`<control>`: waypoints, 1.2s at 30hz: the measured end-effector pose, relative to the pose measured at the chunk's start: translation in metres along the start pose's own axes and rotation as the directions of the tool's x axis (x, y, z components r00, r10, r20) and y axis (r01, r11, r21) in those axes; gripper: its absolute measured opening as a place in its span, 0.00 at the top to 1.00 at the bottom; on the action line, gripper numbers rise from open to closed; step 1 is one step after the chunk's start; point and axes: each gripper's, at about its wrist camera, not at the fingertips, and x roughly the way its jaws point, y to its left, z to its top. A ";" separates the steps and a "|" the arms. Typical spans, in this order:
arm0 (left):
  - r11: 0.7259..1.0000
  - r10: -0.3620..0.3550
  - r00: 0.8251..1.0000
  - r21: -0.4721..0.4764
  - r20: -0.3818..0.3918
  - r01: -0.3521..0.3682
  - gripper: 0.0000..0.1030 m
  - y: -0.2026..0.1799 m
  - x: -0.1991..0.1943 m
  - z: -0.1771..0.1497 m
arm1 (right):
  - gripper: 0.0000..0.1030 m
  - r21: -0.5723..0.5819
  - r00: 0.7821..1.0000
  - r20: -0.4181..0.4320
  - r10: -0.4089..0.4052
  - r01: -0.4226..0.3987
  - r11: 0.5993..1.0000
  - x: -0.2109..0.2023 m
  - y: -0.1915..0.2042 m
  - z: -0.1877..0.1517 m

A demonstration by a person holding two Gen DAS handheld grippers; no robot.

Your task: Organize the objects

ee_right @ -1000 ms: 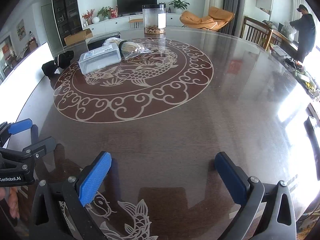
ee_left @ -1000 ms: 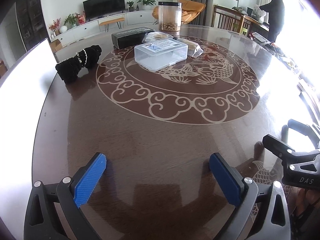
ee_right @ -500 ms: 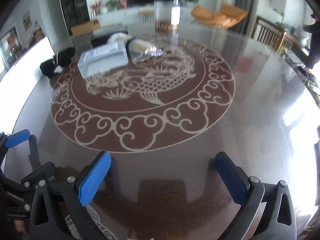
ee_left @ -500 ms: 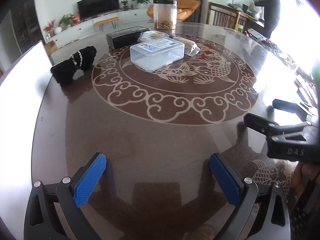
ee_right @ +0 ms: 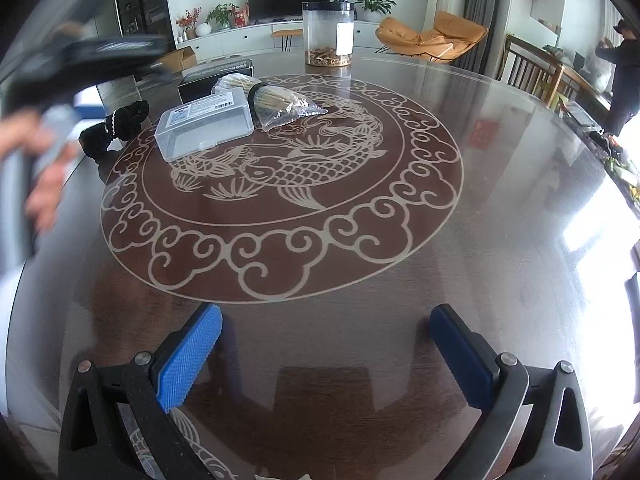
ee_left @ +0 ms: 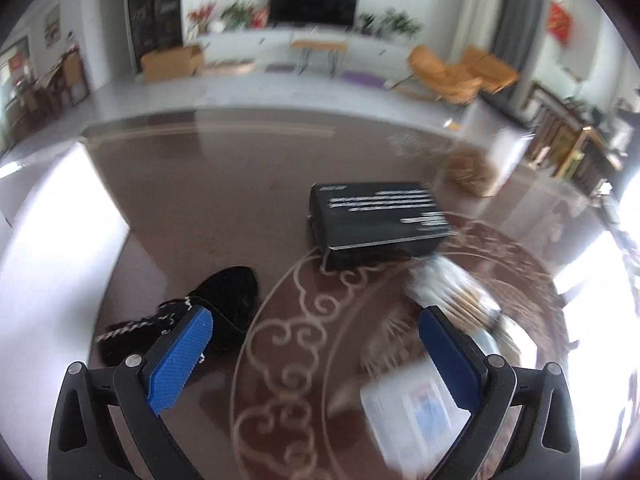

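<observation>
Since the earlier frame I have swung my left gripper [ee_left: 316,344] forward over the cluster of objects, while my right gripper [ee_right: 324,344] stays low over bare tabletop; both sets of blue-padded jaws stand wide apart and hold nothing. Between and beyond the left jaws lies the black rectangular cardboard box with white print [ee_left: 376,216], flat on the dark glossy round table with a pale carp inlay [ee_right: 500,240]. Just outside the left jaw sits the soft black fabric pouch with white beaded trim [ee_left: 224,304]; against the right jaw lie the clear bag of wooden sticks [ee_left: 460,292] and, nearer, the clear lidded plastic container with a label [ee_left: 408,412]. From the right gripper all four lie far ahead and left of the jaws, with the tall clear cylindrical jar [ee_right: 328,34] beyond. I judge the container light, stiff and slick, best pinched across its short sides; the pouch will yield, the bag crinkle and slip.
</observation>
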 end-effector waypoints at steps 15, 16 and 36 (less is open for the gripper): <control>0.932 -0.268 0.951 0.208 -0.154 0.296 0.00 -0.045 -0.031 -0.093 | 0.00 0.000 1.000 0.001 0.005 -0.005 1.000 0.000 -0.001 -0.001; 0.931 -0.284 0.947 0.192 -0.153 0.310 0.00 -0.038 -0.039 -0.099 | 0.00 -0.001 1.000 0.001 0.005 -0.005 1.000 0.000 -0.001 -0.001; 0.980 -0.021 0.993 0.193 -0.113 0.043 0.23 0.043 0.019 -0.016 | 0.00 -0.004 1.000 0.002 0.007 -0.007 1.000 -0.001 -0.001 -0.001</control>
